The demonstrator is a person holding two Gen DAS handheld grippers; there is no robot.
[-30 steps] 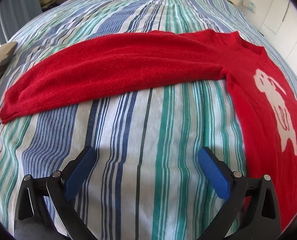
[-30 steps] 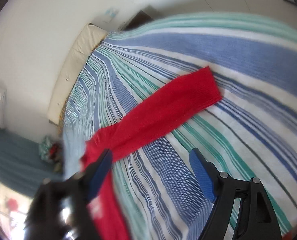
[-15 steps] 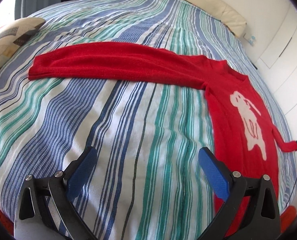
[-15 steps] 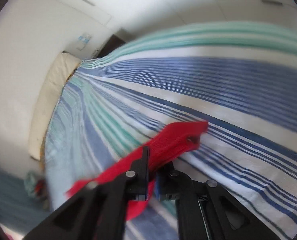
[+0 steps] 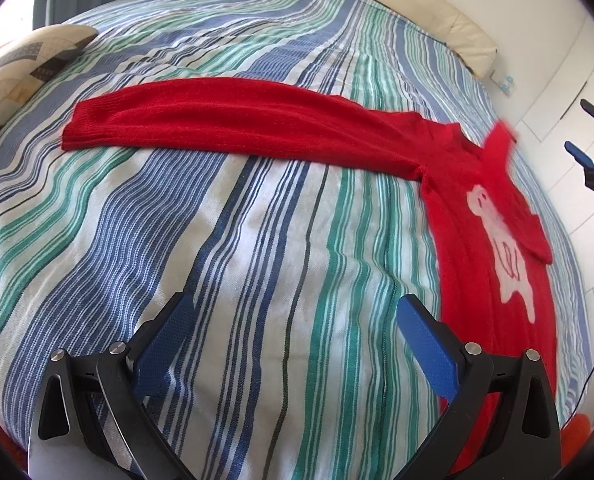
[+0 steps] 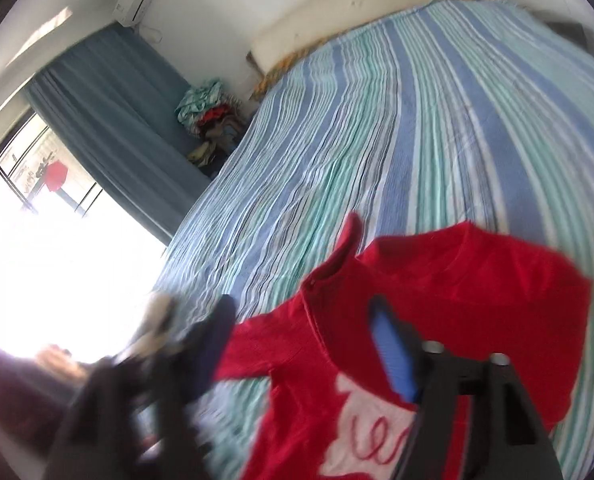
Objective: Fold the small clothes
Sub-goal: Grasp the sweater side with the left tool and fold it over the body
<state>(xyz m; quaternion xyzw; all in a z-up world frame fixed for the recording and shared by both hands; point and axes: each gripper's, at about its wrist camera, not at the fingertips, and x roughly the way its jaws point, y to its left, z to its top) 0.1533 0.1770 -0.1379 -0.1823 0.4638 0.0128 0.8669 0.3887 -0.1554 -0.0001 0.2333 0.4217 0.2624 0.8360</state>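
Striped bedspread [image 5: 257,240] in blue, green and white covers the whole bed; cream headboard [image 5: 437,12] along the far edge, patterned pillow [image 5: 21,68] at the far left corner, blue curtain [image 6: 117,128] and a pile of clothes [image 6: 213,120] by the window. Red sweater [image 5: 477,208] lies flat near the right edge of the bed, white animal print [image 5: 505,248] facing up. One sleeve [image 5: 225,120] stretches straight out across the bed toward the left edge. Other sleeve [image 5: 513,200] is folded in over the chest, partly covering the print, its cuff blurred. Left gripper [image 5: 293,344] hovers above bare bedspread at the near edge, fingers spread wide, holding nothing. Right gripper [image 6: 301,344] is above the sweater's chest, heavily blurred, fingers apart, nothing clamped; from the left wrist view it sits off the right edge of the bed
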